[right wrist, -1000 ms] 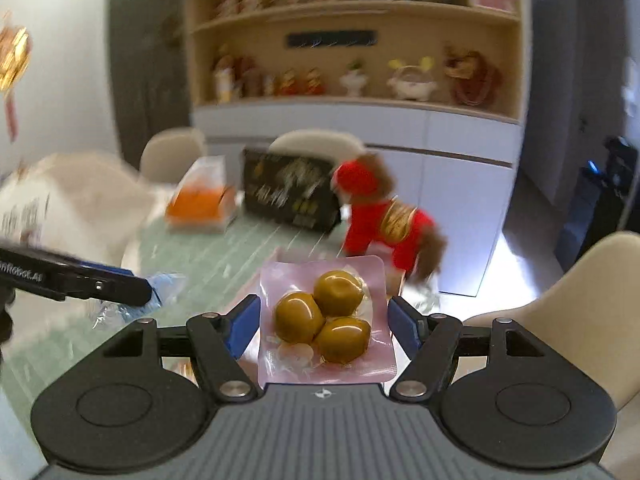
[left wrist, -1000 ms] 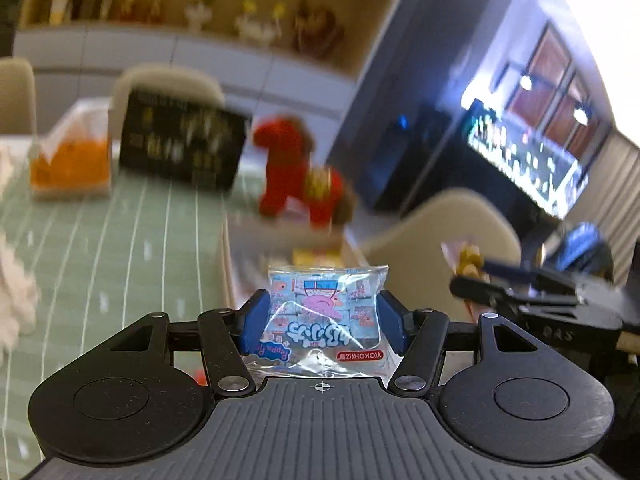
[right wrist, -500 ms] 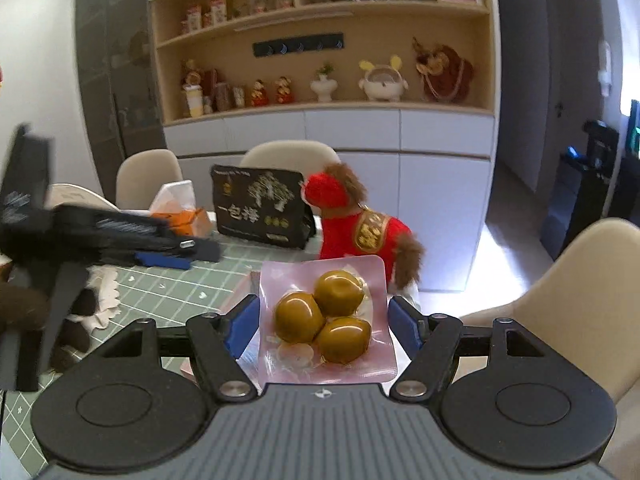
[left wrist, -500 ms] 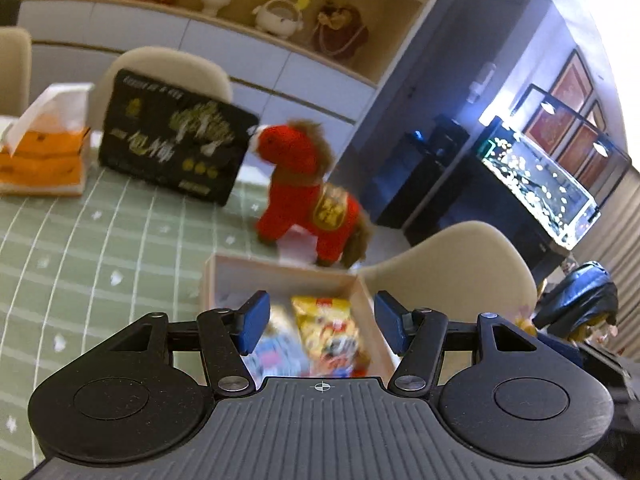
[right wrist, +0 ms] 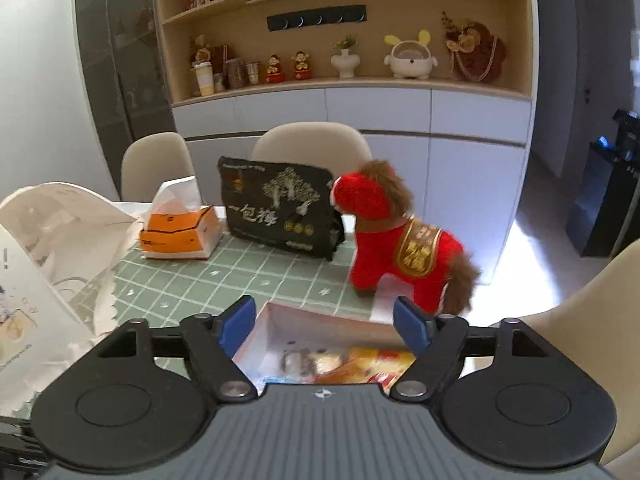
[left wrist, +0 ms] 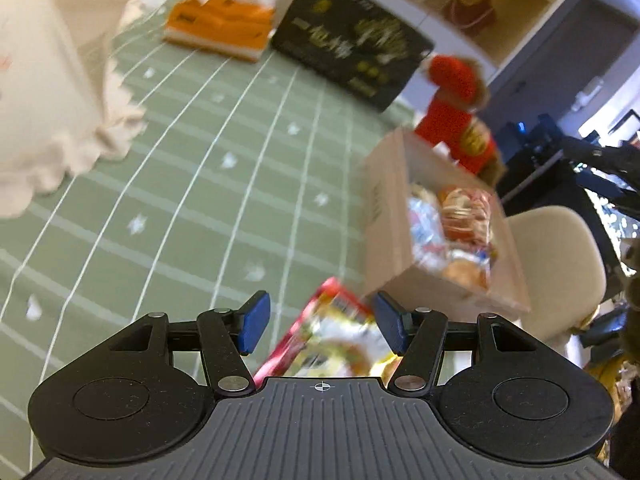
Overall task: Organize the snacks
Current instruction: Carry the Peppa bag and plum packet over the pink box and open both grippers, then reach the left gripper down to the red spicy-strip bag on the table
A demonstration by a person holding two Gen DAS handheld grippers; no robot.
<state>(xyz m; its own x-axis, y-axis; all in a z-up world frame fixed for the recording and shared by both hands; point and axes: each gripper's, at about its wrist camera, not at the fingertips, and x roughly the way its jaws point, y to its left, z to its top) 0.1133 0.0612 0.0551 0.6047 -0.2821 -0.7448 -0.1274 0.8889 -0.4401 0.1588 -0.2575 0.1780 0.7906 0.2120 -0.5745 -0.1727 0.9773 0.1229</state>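
Snacks are sitting in one open cardboard box (left wrist: 386, 216) at the right of the left wrist view; the blurred packets inside cannot be counted. In the right wrist view the same box (right wrist: 320, 322) is lying at the lower centre, just beyond the fingers, with at least two packets (right wrist: 360, 366) showing in it.

One more snack packet (left wrist: 332, 340), red and yellow, is lying on the green checked tablecloth (left wrist: 192, 184) at the lower centre of the left view. It is showing between the two blue pads of the left gripper (left wrist: 322, 322), whose jaws are standing wide and are not pressing on it.

The right gripper (right wrist: 324, 326) is hanging over the box with nothing between its pads; its jaws have just been opening.

Behind, in the right view, one orange tissue box (right wrist: 180, 232), one black bag (right wrist: 282, 210) and one red toy horse (right wrist: 396, 240) are standing in a row across the middle. Two beige chairs (right wrist: 308, 140) are standing behind the table, and part of a third (right wrist: 600, 320) is showing at the right edge.
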